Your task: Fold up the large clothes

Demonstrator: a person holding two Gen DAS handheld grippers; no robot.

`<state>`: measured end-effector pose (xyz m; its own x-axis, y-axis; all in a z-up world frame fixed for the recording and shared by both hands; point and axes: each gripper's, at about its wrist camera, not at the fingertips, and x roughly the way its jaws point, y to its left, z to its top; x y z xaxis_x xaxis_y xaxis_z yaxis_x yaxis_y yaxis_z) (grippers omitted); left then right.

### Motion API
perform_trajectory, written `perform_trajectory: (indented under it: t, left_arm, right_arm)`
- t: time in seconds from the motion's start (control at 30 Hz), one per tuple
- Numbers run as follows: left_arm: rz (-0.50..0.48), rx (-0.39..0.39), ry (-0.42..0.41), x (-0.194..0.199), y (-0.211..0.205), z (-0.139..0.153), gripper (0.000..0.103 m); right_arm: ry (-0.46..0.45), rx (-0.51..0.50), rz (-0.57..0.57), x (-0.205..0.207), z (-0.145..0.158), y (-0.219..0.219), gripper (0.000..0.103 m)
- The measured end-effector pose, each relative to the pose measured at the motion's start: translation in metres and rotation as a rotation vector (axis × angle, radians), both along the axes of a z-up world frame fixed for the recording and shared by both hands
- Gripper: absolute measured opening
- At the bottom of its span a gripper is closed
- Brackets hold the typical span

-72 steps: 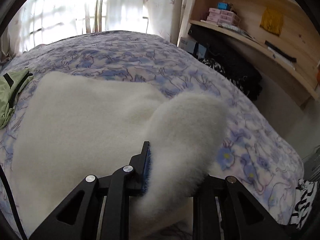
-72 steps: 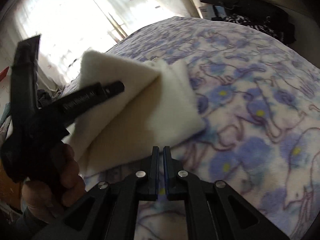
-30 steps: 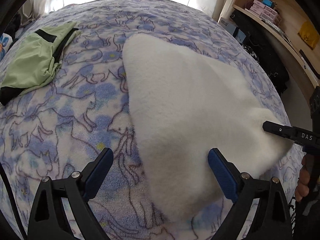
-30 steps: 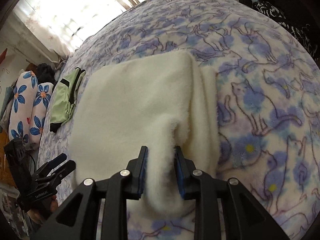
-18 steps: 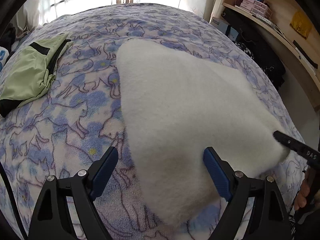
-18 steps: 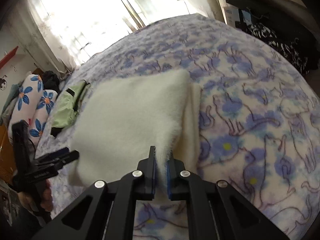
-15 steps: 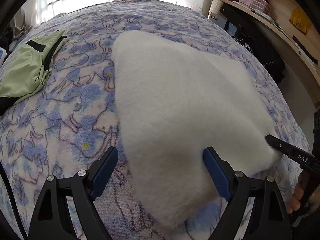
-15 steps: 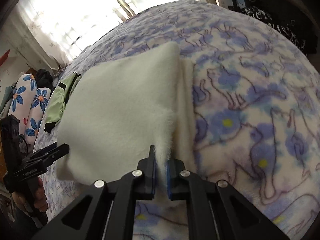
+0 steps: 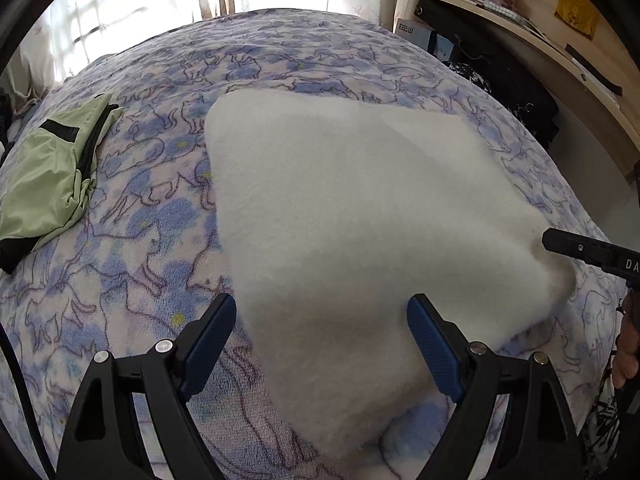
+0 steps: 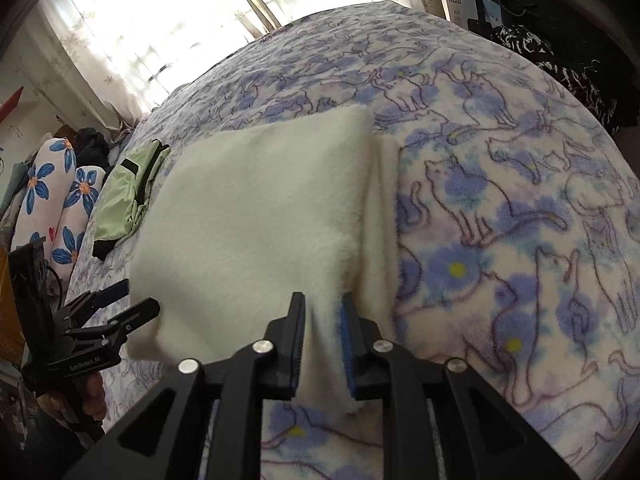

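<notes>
On the cat-print bedspread (image 9: 152,208) your white fleece garment (image 9: 360,216) is lying folded, one layer over another, and in the right wrist view the lower layer peeks out as a strip along the right edge. Your right gripper (image 10: 322,320) has its blue pads clamped on the near corner of the top layer, and the fabric is pinched up into a little ridge between them. I'd guess that grip is there so you can drag or lift that corner to line it up with the layer under it.

Your left gripper (image 9: 320,334) is spread wide, holding nothing, hovering with its fingers either side of the other near corner. Looks like it's parked there so it can drop onto that corner next, or pin the fleece while the right one pulls.

The folded green jacket (image 9: 48,176) sits well off to the left, out of the way, with the flower-print pillows (image 10: 52,200) beyond it, so there's room to finish the fold where it lies.
</notes>
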<state>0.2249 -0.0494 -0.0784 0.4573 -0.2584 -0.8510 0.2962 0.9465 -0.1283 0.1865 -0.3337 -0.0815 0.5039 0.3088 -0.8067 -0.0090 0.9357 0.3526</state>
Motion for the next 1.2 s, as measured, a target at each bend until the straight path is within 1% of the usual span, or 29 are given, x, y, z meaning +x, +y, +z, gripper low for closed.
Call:
perform_trajectory:
  t: [0.03, 0.1, 0.23, 0.3, 0.37, 0.47, 0.5, 0.57, 0.6, 0.63, 0.7, 0.73, 0.77, 0.8, 0.83, 0.9, 0.97, 1.0, 1.13, 1.2]
  left_arm:
    - [0.002, -0.006, 0.003, 0.006, 0.002, 0.002, 0.086]
    - [0.011, -0.017, 0.018, 0.020, 0.005, 0.005, 0.087]
    - [0.010, -0.077, 0.050, 0.058, 0.013, 0.004, 0.087]
    - [0.024, -0.086, 0.050, 0.079, 0.015, 0.003, 0.087]
    - [0.054, -0.093, 0.049, 0.097, 0.019, 0.000, 0.087]
    - [0.087, -0.159, 0.087, 0.120, 0.026, -0.008, 0.087]
    - [0.095, -0.179, 0.102, 0.126, 0.027, -0.012, 0.087]
    - [0.107, -0.204, 0.125, 0.134, 0.028, -0.020, 0.087]
    - [0.112, -0.207, 0.121, 0.135, 0.028, -0.021, 0.085]
    - [0.116, -0.201, 0.110, 0.134, 0.026, -0.020, 0.084]
    - [0.101, -0.180, 0.067, 0.128, 0.021, -0.016, 0.083]
    - [0.093, -0.167, 0.044, 0.125, 0.019, -0.017, 0.083]
    - [0.091, -0.157, 0.037, 0.124, 0.017, -0.020, 0.084]
    - [0.093, -0.147, 0.042, 0.125, 0.015, -0.024, 0.085]
    - [0.099, -0.147, 0.050, 0.125, 0.015, -0.027, 0.086]
    - [0.130, -0.160, 0.071, 0.126, 0.018, -0.026, 0.086]
    - [0.143, -0.150, 0.086, 0.123, 0.019, -0.022, 0.086]
    - [0.142, -0.135, 0.080, 0.119, 0.019, -0.018, 0.086]
    - [0.096, -0.031, 0.013, 0.091, 0.011, 0.001, 0.087]
    - [0.061, 0.015, -0.017, 0.071, 0.007, 0.009, 0.088]
  right_arm:
    - [-0.006, -0.001, -0.004, 0.006, 0.003, 0.000, 0.041]
    - [-0.014, 0.004, -0.002, 0.023, 0.006, -0.002, 0.044]
    - [0.001, 0.065, -0.017, 0.070, 0.003, -0.009, 0.044]
    - [0.008, 0.045, -0.033, 0.094, 0.000, -0.011, 0.044]
    - [0.034, 0.010, -0.046, 0.118, -0.008, -0.011, 0.044]
    - [0.101, 0.055, -0.060, 0.144, -0.028, -0.015, 0.044]
    - [0.106, 0.066, -0.065, 0.148, -0.033, -0.016, 0.044]
    - [0.076, 0.009, -0.057, 0.149, -0.034, -0.011, 0.026]
    - [0.060, -0.004, -0.045, 0.146, -0.030, -0.010, 0.017]
    - [0.027, 0.005, -0.042, 0.140, -0.023, -0.010, 0.013]
    - [-0.032, 0.006, -0.056, 0.128, -0.013, -0.016, 0.012]
    - [-0.029, 0.002, -0.066, 0.126, -0.017, -0.018, 0.012]
    - [0.000, -0.006, -0.070, 0.128, -0.026, -0.018, 0.013]
    - [0.033, -0.020, -0.067, 0.130, -0.037, -0.017, 0.013]
    - [0.035, -0.023, -0.070, 0.130, -0.040, -0.017, 0.014]
    - [0.037, -0.008, -0.082, 0.128, -0.034, -0.018, 0.017]
    - [0.057, 0.019, -0.104, 0.123, -0.024, -0.020, 0.019]
    - [0.056, 0.025, -0.107, 0.118, -0.019, -0.021, 0.020]
    - [0.029, 0.027, -0.070, 0.090, 0.000, -0.018, 0.031]
    - [0.022, 0.033, -0.054, 0.072, 0.006, -0.015, 0.033]
